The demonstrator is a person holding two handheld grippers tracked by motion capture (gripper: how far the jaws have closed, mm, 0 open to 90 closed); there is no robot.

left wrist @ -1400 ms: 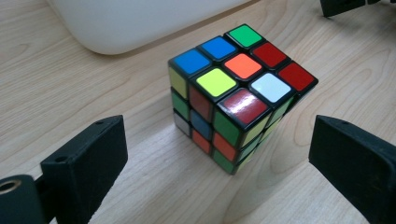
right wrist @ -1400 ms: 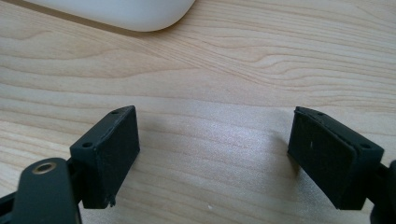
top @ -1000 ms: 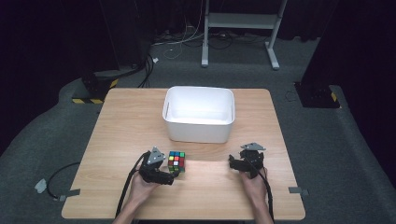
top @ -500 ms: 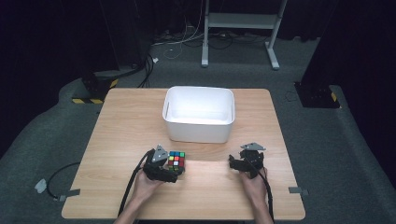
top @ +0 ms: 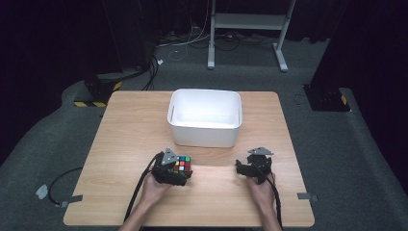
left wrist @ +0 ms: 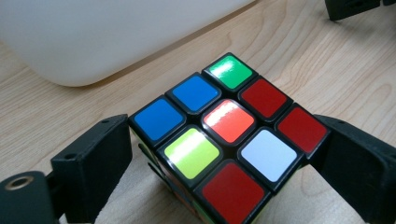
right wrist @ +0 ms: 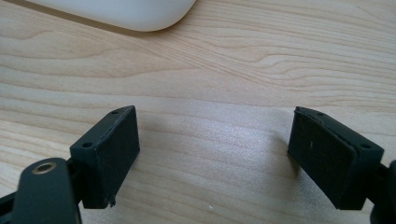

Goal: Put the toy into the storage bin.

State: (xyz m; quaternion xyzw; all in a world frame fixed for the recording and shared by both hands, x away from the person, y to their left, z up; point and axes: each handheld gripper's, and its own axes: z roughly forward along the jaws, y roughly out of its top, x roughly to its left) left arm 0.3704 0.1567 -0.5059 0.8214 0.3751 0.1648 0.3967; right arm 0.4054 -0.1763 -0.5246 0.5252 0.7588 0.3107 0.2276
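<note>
Two grippers low on the wooden table (top: 125,134): left gripper (left wrist: 219,158) has its jaws on either side of the puzzle cube (left wrist: 229,140), seemingly clamped, the cube resting near the front edge. White tub (top: 205,117) sits just beyond, its base cut off in both gripper views. Right gripper (right wrist: 215,154) jaws apart over bare wood; no readable writing.

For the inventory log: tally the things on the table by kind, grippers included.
Rubik's cube: 1
White plastic bin: 1
Handheld grippers: 2, left gripper with its jaws at the cube's sides, right gripper open
Total: 4
</note>
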